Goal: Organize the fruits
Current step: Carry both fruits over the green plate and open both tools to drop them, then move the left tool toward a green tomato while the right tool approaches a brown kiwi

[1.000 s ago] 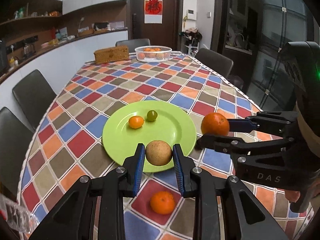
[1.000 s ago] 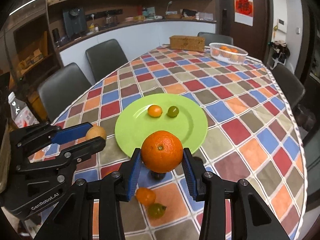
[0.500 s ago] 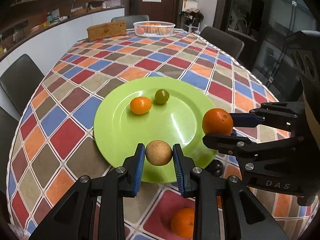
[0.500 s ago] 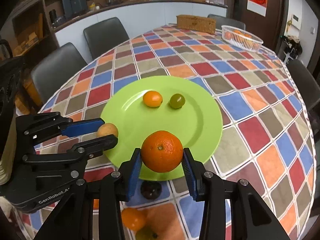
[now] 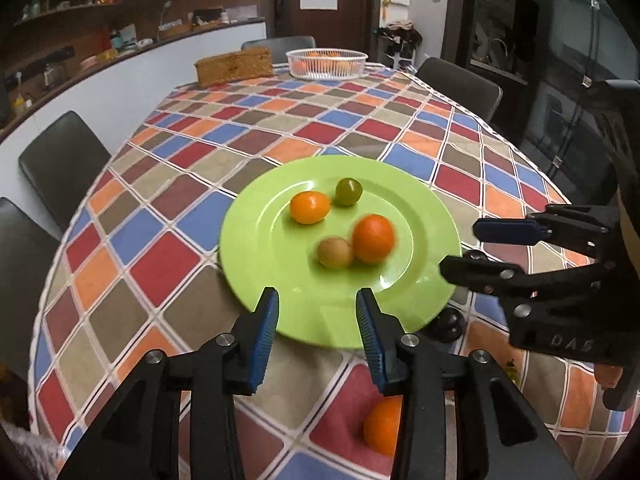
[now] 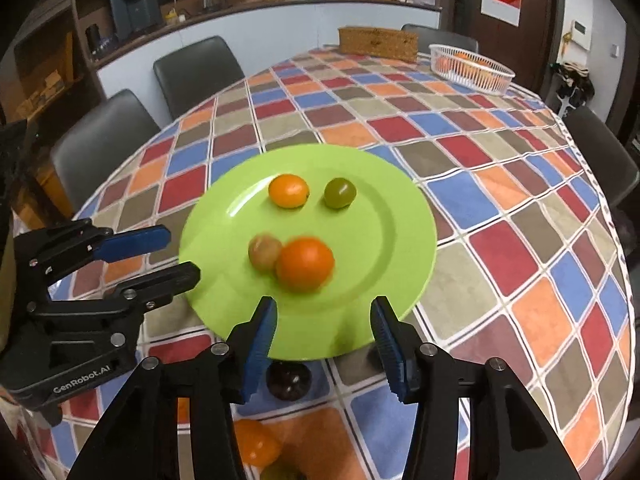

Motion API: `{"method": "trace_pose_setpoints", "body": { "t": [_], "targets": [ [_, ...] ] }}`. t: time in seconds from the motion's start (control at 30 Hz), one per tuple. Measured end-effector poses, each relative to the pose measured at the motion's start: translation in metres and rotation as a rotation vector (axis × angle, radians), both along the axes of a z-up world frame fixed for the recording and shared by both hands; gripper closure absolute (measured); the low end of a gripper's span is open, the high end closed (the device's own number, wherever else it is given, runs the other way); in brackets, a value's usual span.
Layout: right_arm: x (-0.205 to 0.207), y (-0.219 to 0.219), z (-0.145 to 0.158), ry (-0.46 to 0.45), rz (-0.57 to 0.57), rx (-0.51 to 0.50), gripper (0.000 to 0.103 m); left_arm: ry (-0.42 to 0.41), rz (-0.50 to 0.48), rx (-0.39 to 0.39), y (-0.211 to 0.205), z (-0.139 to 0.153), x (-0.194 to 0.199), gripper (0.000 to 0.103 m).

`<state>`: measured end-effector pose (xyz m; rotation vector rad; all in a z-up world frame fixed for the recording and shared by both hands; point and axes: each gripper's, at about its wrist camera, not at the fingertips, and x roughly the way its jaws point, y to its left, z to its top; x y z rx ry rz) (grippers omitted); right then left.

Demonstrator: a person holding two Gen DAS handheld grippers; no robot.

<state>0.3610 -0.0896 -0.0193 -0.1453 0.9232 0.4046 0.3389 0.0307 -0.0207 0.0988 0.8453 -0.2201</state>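
Both grippers hung low over the near rim of the green plate (image 5: 256, 240), the left gripper (image 5: 317, 320) and right gripper (image 6: 323, 330) each spread wide and holding nothing. On the plate sat 4 fruits (2 blurred): an orange (image 6: 305, 264) touching a brown fruit (image 6: 264, 251).

One green plate (image 5: 424, 216) carries four fruits (two orange, one green, one tan).
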Motion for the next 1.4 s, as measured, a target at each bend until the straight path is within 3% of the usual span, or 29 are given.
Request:
{"method": "trace_pose_setpoints", "body": {
  "t": [0.3, 0.57, 0.67, 1.0, 1.4],
  "targets": [
    [-0.047, -0.017, 0.038, -0.101, -0.037, 0.053, 0.053, -0.099, 0.005, 0.0, -0.011, 0.04, -0.052, 0.06],
    [-0.092, -0.038, 0.066, -0.185, -0.073, 0.068, 0.053, -0.182, 0.025, -0.018, -0.026, 0.065, -0.099, 0.045],
    [-0.109, -0.048, 0.072, -0.209, -0.094, 0.076, 0.045, -0.193, 0.028, -0.043, -0.033, 0.069, -0.116, 0.043],
    [-0.153, -0.084, 0.066, -0.212, -0.166, 0.092, 0.045, -0.188, 0.021, -0.071, -0.062, 0.061, -0.153, 0.04],
    [-0.171, -0.123, 0.035, -0.15, -0.26, 0.082, 0.045, -0.117, 0.013, -0.096, -0.086, 0.028, -0.152, 0.04]
  ]
}}
